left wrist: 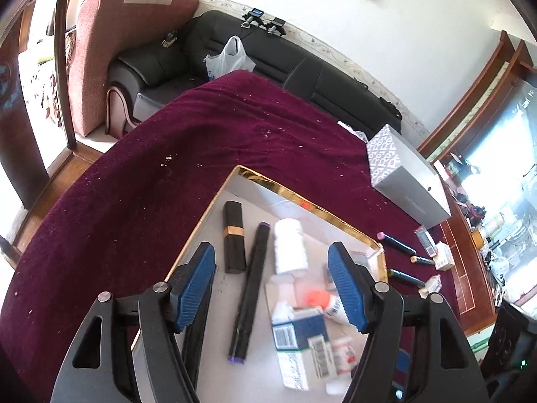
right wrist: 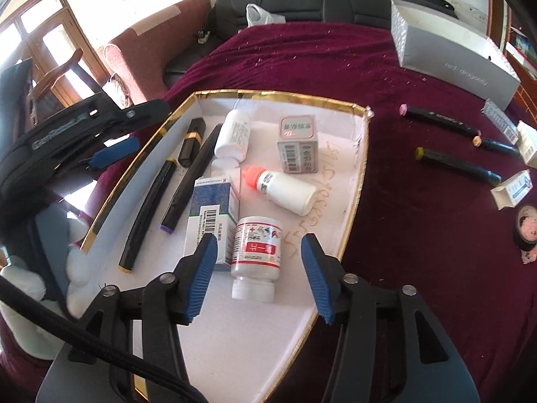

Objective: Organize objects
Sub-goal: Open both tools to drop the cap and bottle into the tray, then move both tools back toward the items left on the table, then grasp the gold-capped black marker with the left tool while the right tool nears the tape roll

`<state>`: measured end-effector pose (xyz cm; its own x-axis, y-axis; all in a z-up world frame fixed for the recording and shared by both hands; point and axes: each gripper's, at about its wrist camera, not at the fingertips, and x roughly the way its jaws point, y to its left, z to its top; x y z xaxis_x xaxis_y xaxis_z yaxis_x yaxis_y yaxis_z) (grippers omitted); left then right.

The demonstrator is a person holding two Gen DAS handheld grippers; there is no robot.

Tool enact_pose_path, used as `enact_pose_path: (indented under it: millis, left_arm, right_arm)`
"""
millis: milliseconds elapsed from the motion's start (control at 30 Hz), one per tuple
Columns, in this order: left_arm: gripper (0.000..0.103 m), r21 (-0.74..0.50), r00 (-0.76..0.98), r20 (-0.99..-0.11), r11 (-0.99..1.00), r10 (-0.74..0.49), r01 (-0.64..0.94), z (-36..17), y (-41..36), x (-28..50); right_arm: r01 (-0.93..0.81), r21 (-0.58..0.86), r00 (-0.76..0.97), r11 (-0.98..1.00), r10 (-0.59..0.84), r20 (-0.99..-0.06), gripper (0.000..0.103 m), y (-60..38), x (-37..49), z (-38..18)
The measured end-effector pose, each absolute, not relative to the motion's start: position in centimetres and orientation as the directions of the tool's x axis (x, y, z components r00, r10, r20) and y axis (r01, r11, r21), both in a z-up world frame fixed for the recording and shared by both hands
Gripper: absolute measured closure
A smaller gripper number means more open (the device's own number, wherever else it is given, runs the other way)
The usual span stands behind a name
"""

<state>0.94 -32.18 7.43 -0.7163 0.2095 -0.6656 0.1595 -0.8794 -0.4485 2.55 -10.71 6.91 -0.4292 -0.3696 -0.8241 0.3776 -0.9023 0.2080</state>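
Right wrist view: the white pill bottle (right wrist: 256,255) with the red-and-white label is seen lying on its side in the gold-rimmed tray (right wrist: 360,154), cap end toward the camera, between the spread fingers of the right tool (right wrist: 256,275).
Right tool: wide open, nothing held; neither pad is touching the bottle.
Handling, bottle: judged light, rigid plastic, smooth and round, so rolling or slipping is likely; it is best taken across the labelled body, not the narrower cap.
Neighbours in tray: a blue-and-white carton (right wrist: 213,215) lies touching the bottle's side; a bottle with an orange cap (right wrist: 282,189), a small pink-topped box (right wrist: 298,144), another white bottle (right wrist: 233,134), a black case with a gold band (right wrist: 192,141) and two long black pens (right wrist: 193,181) are laid beyond.
Handling, cartons: judged light thin card, easily crushed; a gentle grip on the broad faces is advised.
Left tool (left wrist: 272,285): held open and empty above the tray's near end.
Still outside: three markers (right wrist: 458,164), small boxes (right wrist: 511,189) and a round compact (right wrist: 527,228) lie on the maroon surface (right wrist: 419,268), well apart from the tray.
Beyond: a long grey box (right wrist: 453,57) rests at the far edge.
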Motion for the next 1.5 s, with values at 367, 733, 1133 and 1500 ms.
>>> enact_pose_path:
  millis: [367, 733, 1133, 1500]
  left_arm:
    - [0.037, -0.392, -0.715, -0.665, -0.916, 0.216, 0.088, 9.5, -28.6, 4.3]
    - [0.037, -0.353, -0.630, -0.701, -0.930, 0.335, -0.102, 11.3, -18.6, 3.5]
    - [0.038, -0.008, -0.549, -0.789, -0.898, 0.276, -0.440, 8.9, -1.0, -2.9]
    - [0.038, 0.233, -0.533, -0.829, -0.761, 0.170, -0.605, 4.0, 5.1, -9.6]
  right_arm:
    - [0.330, 0.103, -0.546, -0.938, -0.279, -0.790, 0.039, -7.0, 4.4, 8.2]
    - [0.067, 0.185, -0.605, -0.980, -0.187, -0.774, 0.036, 8.0, 4.1, 7.6]
    - [-0.158, 0.395, -0.675, -0.905, -0.192, -0.712, 0.033, 22.2, 2.2, 7.1]
    - [-0.198, 0.557, -0.752, -0.806, -0.240, -0.614, 0.033, 27.1, -0.4, 4.4]
